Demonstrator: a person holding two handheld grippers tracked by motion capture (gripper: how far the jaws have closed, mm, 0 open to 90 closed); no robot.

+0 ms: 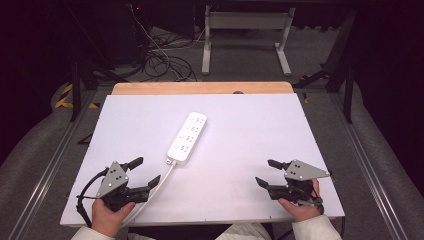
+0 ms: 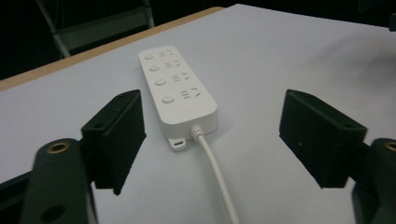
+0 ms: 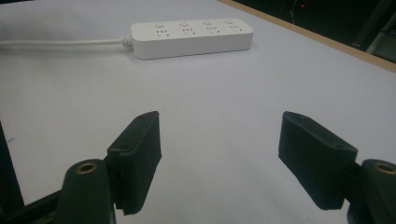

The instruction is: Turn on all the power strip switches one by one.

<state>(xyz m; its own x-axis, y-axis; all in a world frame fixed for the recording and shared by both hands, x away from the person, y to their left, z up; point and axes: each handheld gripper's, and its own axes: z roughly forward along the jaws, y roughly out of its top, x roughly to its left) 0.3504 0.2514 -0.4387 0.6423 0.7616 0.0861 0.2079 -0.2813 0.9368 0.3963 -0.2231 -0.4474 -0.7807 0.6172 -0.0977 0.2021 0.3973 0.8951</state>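
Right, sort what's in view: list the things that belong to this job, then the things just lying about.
Job:
- white power strip, four sockets
- its white cable
- left gripper, fingers open
- right gripper, fingers open

Lying about:
- tangled cables on the floor beyond the table
- white metal frame behind them

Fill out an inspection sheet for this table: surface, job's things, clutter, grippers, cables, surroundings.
Surface: white table top with a wooden strip along the far edge, flat and clean.
Job's things: white power strip with four sockets, lying flat near the middle, angled away from the person, nothing plugged in.
Clutter: nothing seen.
Grippers: left gripper held low at the near left, open, nothing between its fingers; right gripper at the near right, open, nothing between its fingers. Neither touches the strip.
Cables: white cord runs from the strip's near end to the table's near edge, passing beside the left gripper.
Surroundings: dark room; a tangle of floor cables and a white frame stand beyond the table.
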